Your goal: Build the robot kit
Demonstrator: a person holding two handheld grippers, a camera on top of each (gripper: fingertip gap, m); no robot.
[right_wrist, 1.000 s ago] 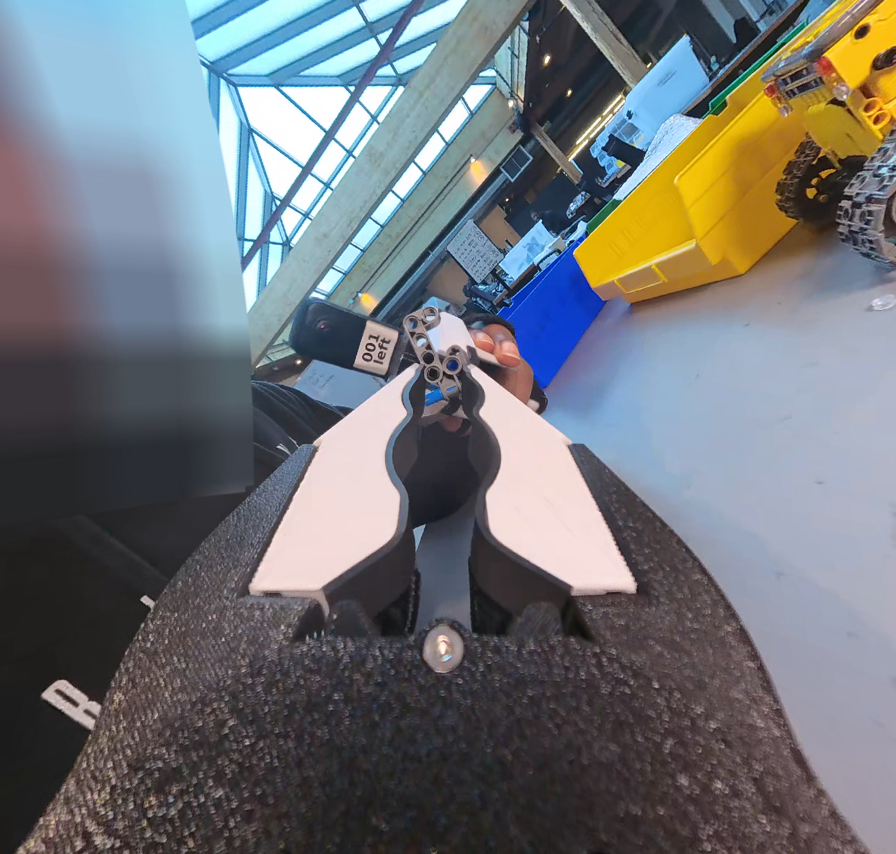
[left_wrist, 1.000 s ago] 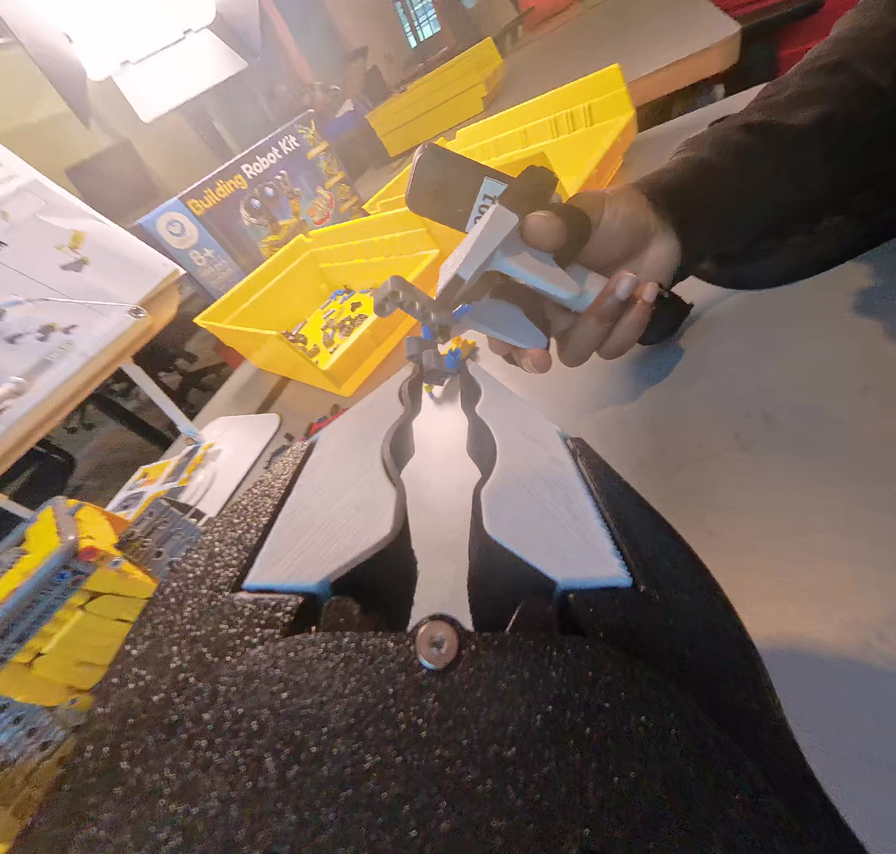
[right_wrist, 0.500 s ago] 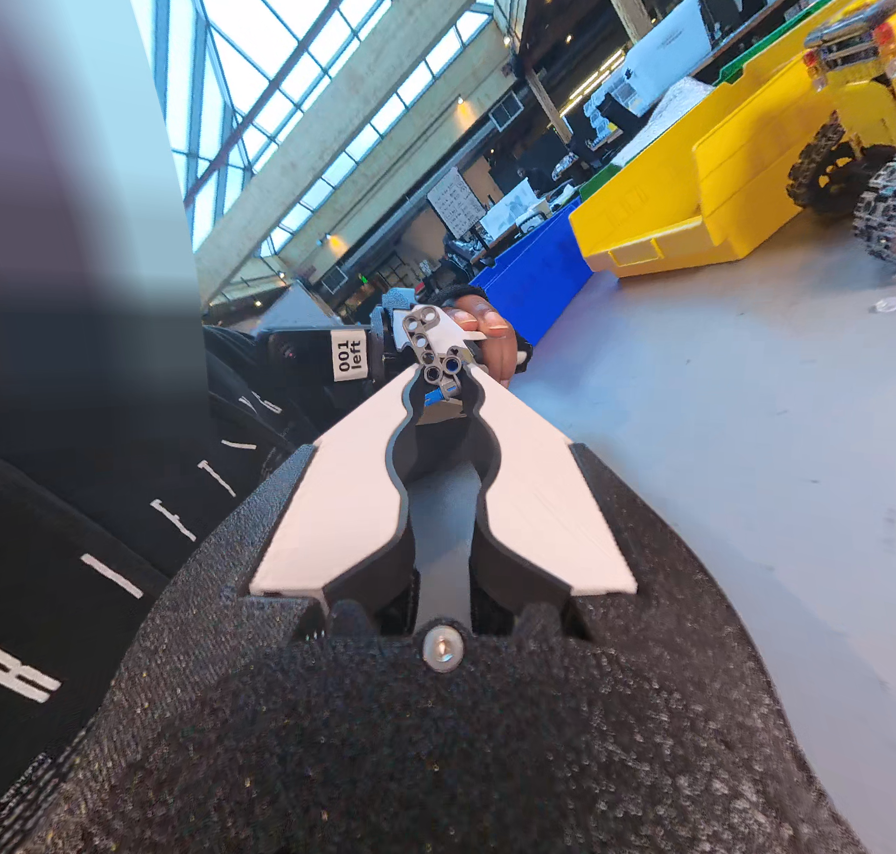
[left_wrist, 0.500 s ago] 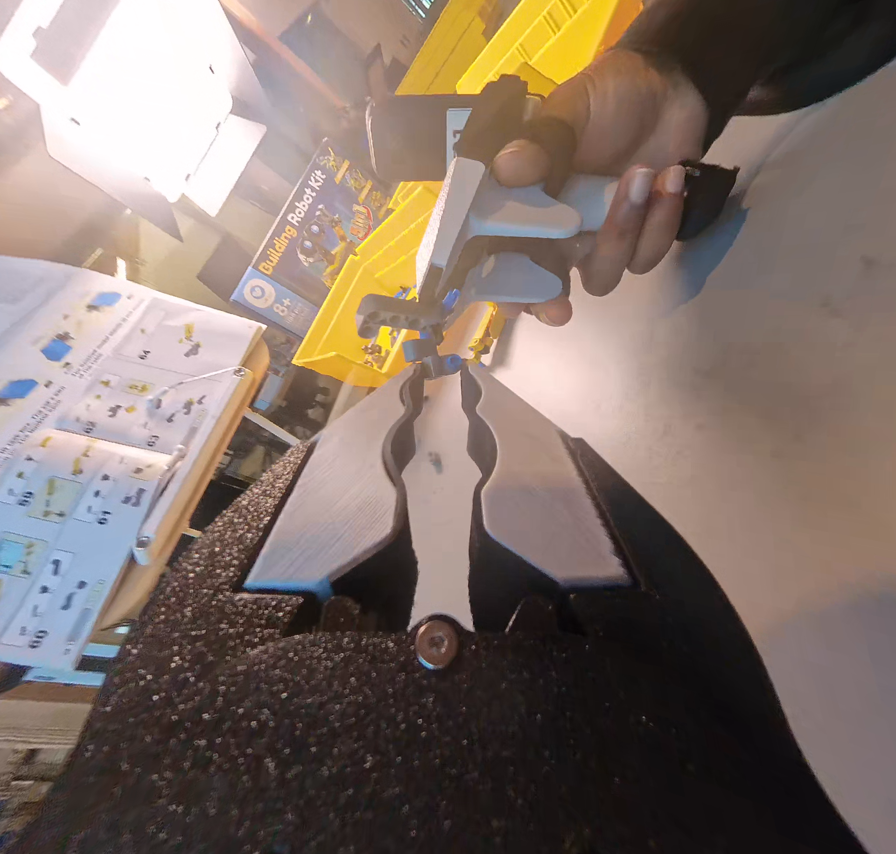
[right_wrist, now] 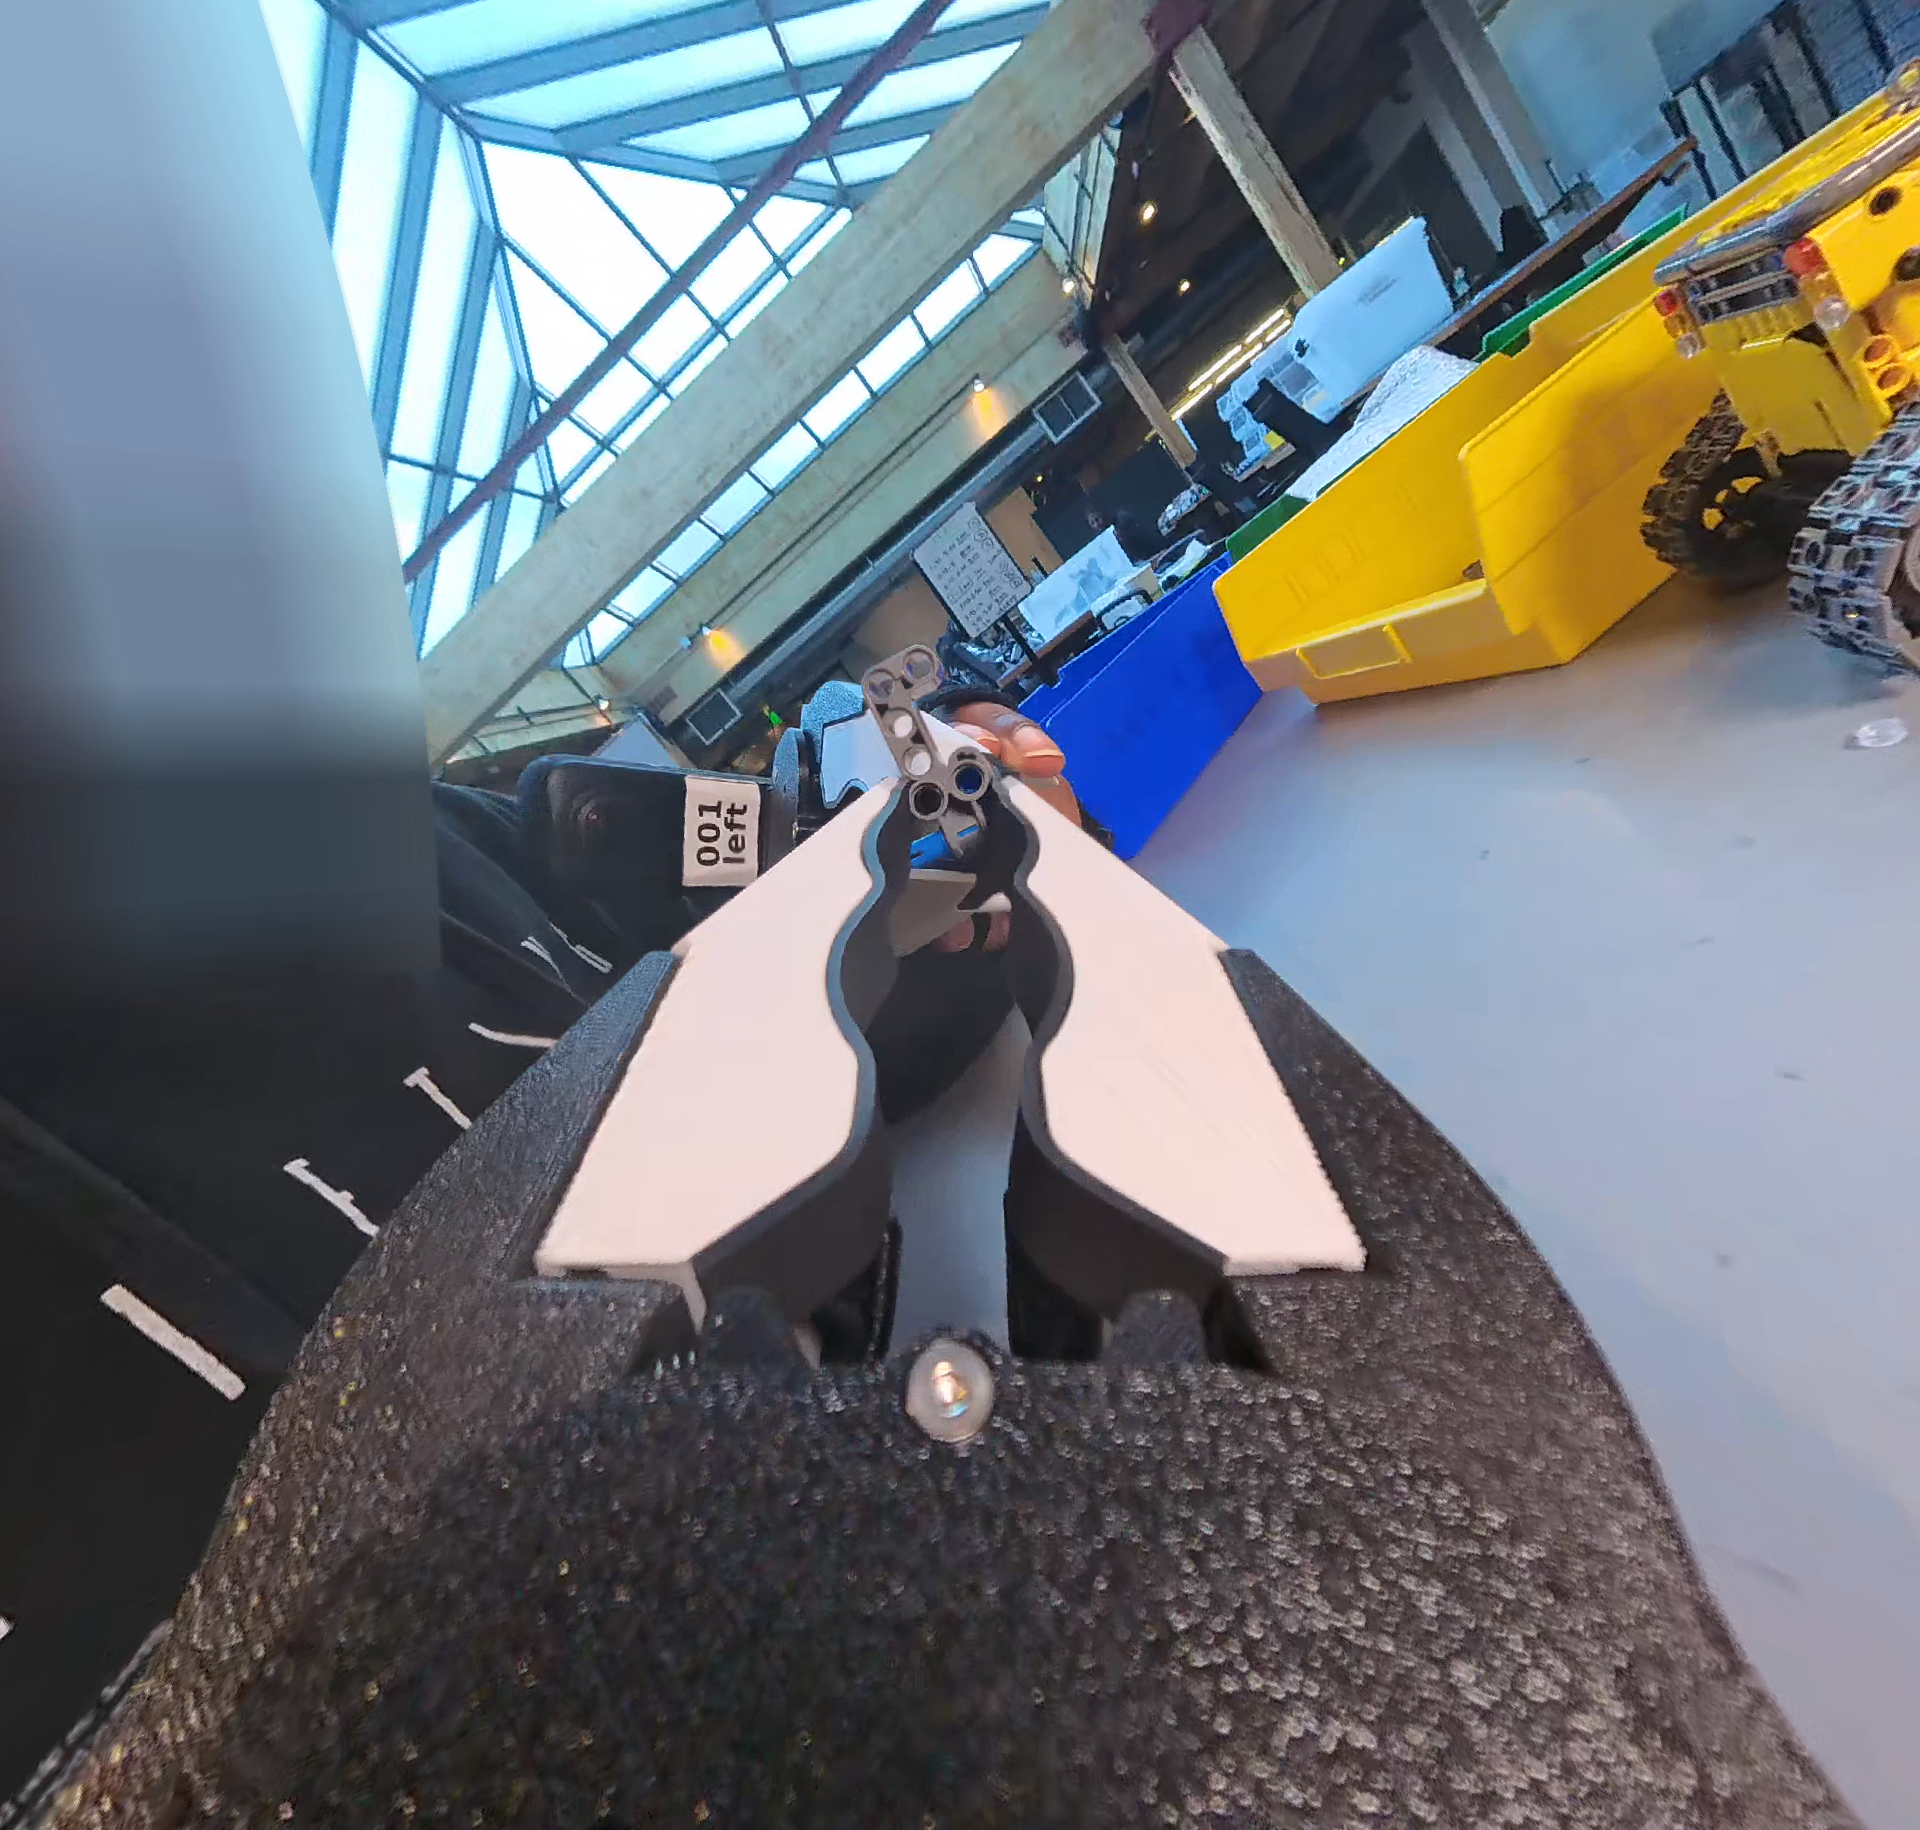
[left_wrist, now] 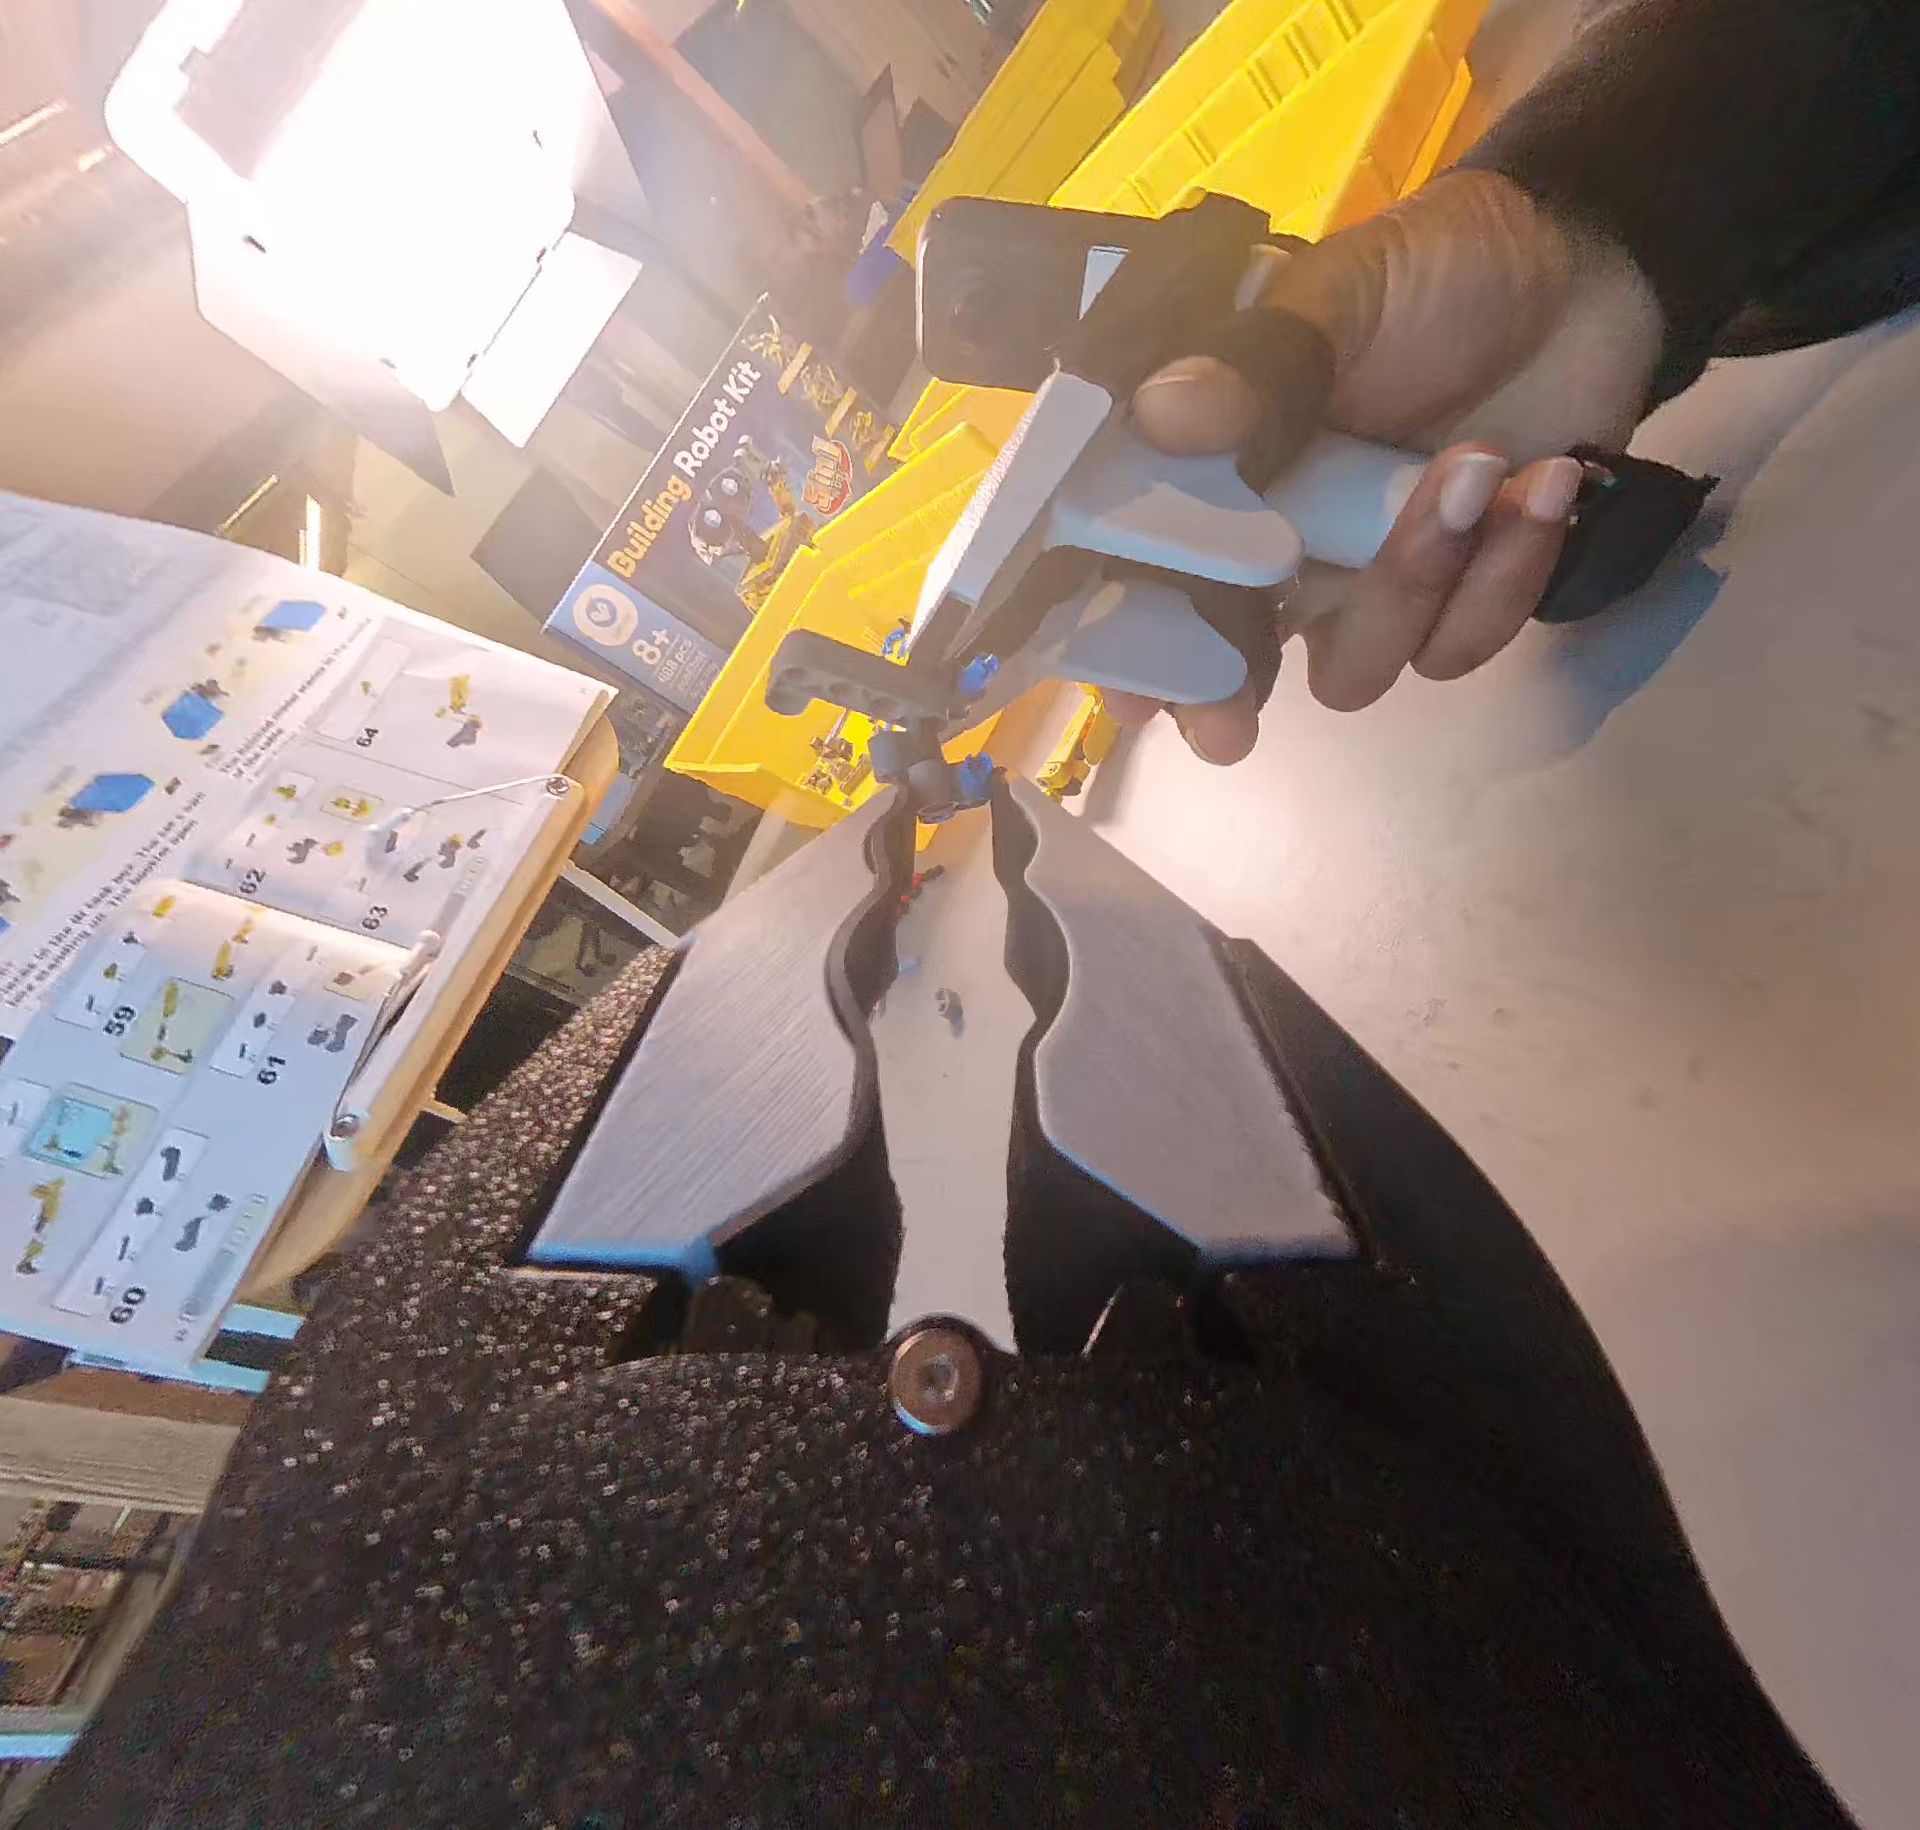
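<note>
My left gripper (left_wrist: 940, 801) is shut on a small dark connector with blue pins (left_wrist: 928, 774), held above the grey table (left_wrist: 1507, 949). My right gripper (right_wrist: 951, 812), held by a hand, is shut on a dark grey beam with holes (right_wrist: 906, 715) that carries a blue pin. In the left wrist view the right gripper (left_wrist: 940, 653) comes in from the upper right, and its beam (left_wrist: 852, 684) sits right on top of the connector, touching it. In the right wrist view the left gripper's black camera body (right_wrist: 623, 835) shows just behind the beam.
An instruction booklet on a wooden stand (left_wrist: 208, 897) is at the left, with a kit box (left_wrist: 727, 513) and yellow bins (left_wrist: 831, 627) behind. In the right wrist view a yellow tracked model (right_wrist: 1787, 378), a yellow bin (right_wrist: 1455, 554) and a blue bin (right_wrist: 1132, 700) stand on the table. My left and right fingertips are right by each other.
Both grippers stay shut on their pieces, which remain together. The left wrist view has rolled so the booklet now shows at the left. The beam in my right gripper has turned more upright.
</note>
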